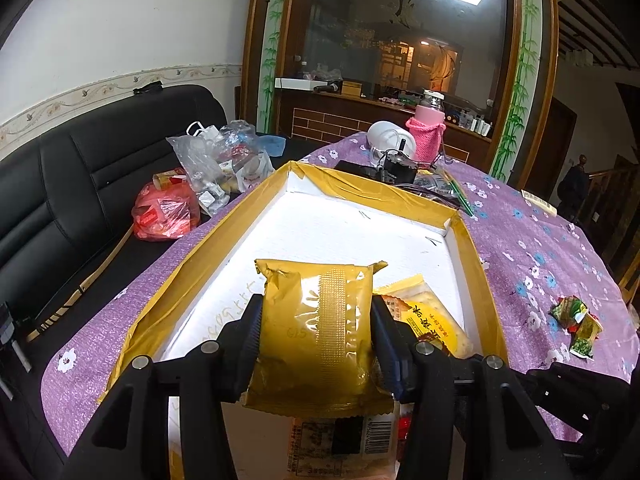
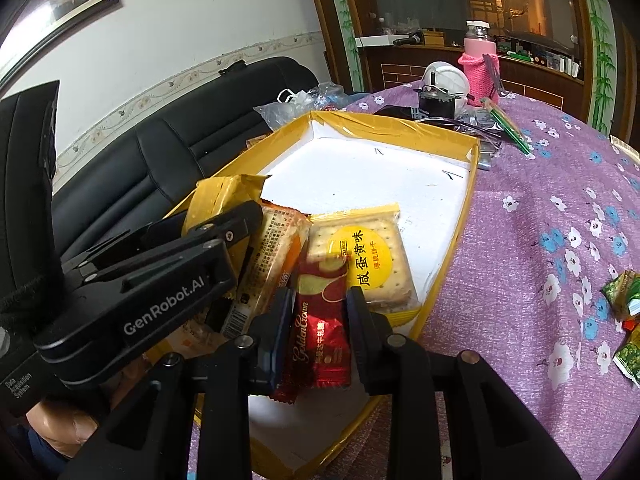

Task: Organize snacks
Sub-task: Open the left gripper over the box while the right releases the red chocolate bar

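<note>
A shallow yellow-taped box [image 1: 476,248] with a white floor lies on the purple flowered tablecloth; it also shows in the right wrist view [image 2: 460,224]. My left gripper [image 1: 316,332] is shut on a gold snack packet [image 1: 316,332] held over the box's near end; the packet also shows in the right wrist view [image 2: 218,196]. My right gripper [image 2: 318,328] is shut on a red Golden Crown packet [image 2: 320,332] over the box. A yellow-label cracker pack [image 2: 364,256] and an orange-edged cracker pack [image 2: 268,256] lie in the box beneath.
Small green snack packets [image 2: 624,300] lie on the cloth at the right. A pink-sleeved bottle [image 2: 478,64], a white helmet-like object [image 2: 444,76], a black device and green sticks stand beyond the box. Bags of goods [image 1: 216,168] sit on the black sofa at the left.
</note>
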`<state>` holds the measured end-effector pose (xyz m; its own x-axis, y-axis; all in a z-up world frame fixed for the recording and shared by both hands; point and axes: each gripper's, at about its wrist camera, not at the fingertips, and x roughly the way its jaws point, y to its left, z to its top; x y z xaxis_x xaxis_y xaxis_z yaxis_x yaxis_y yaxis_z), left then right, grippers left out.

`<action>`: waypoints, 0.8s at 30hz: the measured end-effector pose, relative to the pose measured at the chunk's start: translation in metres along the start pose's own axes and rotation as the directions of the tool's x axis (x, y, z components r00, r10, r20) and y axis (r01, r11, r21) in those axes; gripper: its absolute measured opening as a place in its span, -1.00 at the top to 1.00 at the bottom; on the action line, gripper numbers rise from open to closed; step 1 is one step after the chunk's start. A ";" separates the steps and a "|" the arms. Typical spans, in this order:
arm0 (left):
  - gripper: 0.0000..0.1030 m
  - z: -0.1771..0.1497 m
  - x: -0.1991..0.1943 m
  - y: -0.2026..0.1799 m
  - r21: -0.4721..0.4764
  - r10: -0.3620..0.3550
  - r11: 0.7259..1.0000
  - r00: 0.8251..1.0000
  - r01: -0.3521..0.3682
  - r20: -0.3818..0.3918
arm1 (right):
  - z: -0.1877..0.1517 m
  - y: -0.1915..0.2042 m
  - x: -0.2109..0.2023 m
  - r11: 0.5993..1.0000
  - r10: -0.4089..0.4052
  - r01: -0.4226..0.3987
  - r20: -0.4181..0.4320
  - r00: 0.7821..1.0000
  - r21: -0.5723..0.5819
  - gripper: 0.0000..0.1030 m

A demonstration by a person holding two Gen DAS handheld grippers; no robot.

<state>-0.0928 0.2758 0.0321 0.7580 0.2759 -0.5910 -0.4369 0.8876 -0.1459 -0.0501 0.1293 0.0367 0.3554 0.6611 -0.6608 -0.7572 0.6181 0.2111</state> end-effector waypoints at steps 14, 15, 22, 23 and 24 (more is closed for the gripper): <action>-0.13 0.001 -0.015 -0.005 0.011 0.004 1.000 1.000 -0.004 0.029 | 0.005 -0.017 -0.015 0.996 0.005 -0.008 0.038 0.999 0.083 0.43; -0.13 0.001 -0.016 -0.006 0.016 0.005 1.000 0.999 -0.005 0.032 | 0.006 -0.019 -0.017 0.996 0.007 -0.011 0.041 0.999 0.094 0.43; -0.28 0.002 -0.033 -0.017 0.057 0.033 0.998 0.996 -0.038 0.086 | 0.009 -0.036 -0.036 0.983 0.024 -0.034 0.055 0.998 0.180 0.41; -0.28 0.001 -0.035 -0.020 0.070 0.038 0.997 0.995 -0.045 0.095 | 0.008 -0.040 -0.039 0.980 0.029 -0.041 0.065 0.997 0.195 0.41; -0.28 0.001 -0.036 -0.022 0.081 0.042 0.995 0.994 -0.050 0.101 | 0.008 -0.043 -0.042 0.976 0.036 -0.050 0.072 0.997 0.211 0.41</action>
<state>-0.1103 0.2462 0.0572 0.7843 0.3486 -0.5131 -0.4334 0.8998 -0.0510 -0.0286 0.0787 0.0607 0.3664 0.7117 -0.5994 -0.6416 0.6598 0.3912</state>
